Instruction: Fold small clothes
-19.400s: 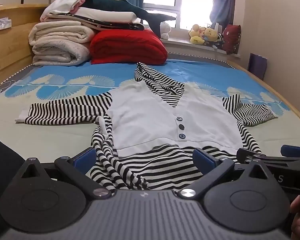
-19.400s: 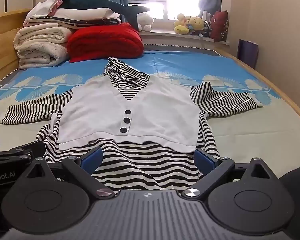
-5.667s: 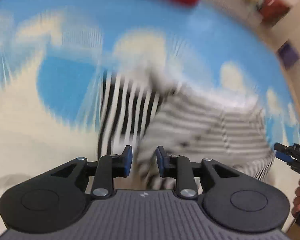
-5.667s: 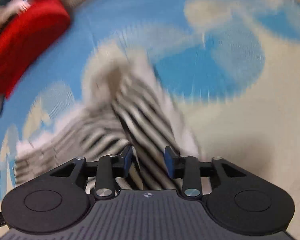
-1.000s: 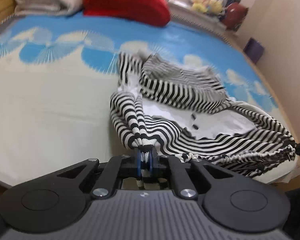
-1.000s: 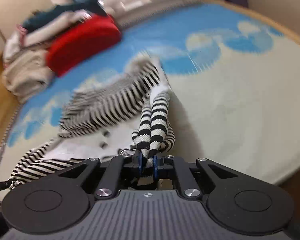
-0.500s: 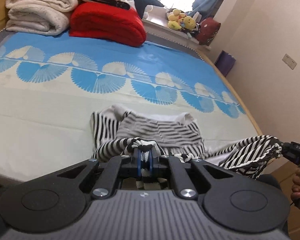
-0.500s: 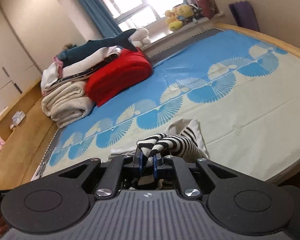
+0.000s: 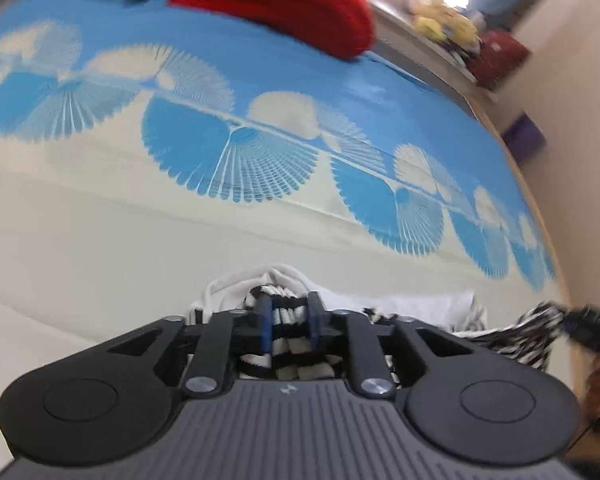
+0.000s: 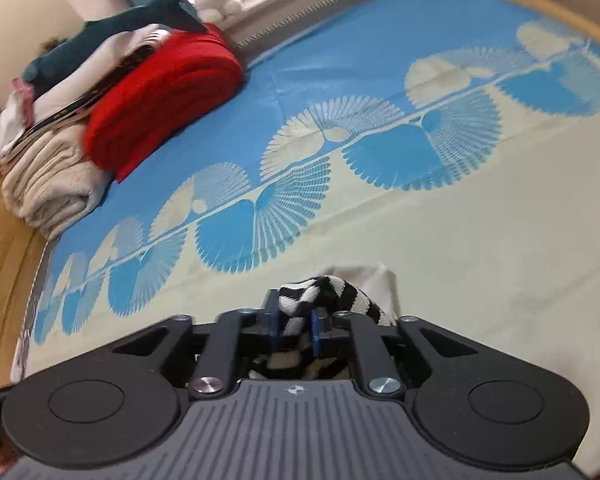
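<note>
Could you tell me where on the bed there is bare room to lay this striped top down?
The cream sheet ahead of both grippers is bare up to the blue fan print. The far end is crowded: the red blanket and rolled beige blankets. Both the left gripper and the right gripper hold the striped top.

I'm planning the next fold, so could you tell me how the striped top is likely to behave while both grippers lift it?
The striped top is probably floppy: it bunches in soft folds between the left gripper fingers. It likely sags between grips, since a stretch of it runs across to the right gripper. It seems light, as only small pinches of fabric hold it.
</note>
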`<state>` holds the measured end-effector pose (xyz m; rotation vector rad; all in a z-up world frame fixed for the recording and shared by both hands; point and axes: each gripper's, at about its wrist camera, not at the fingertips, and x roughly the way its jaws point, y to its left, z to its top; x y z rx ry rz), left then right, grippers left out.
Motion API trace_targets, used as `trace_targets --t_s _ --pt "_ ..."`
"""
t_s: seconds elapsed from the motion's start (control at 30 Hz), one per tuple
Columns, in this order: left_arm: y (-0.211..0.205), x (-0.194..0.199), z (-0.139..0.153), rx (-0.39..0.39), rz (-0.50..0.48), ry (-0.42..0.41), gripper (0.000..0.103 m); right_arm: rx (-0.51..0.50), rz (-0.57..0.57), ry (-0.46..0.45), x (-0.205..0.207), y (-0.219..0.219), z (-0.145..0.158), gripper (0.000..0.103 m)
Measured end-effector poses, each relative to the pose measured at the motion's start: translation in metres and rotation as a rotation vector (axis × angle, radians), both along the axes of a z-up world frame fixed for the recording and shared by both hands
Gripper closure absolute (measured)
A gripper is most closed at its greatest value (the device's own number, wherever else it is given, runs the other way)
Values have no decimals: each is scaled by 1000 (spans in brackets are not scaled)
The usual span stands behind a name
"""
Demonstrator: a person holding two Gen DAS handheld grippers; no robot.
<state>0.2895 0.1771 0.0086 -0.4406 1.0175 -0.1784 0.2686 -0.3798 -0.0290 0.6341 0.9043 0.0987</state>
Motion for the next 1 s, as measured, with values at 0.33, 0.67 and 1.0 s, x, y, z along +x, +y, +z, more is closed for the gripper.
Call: trace_targets --t_s 0.33,0.67,1.0 --pt "10 -5 -27 -36 -42 -10 51 -53 15 -61 -18 3 -39 52" --pt "-36 8 -57 -128 -149 73 51 -15 167 142 15 56 -86 51" --pt "-35 28 -42 -70 -35 -39 91 18 -1 -26 21 37 -48 92"
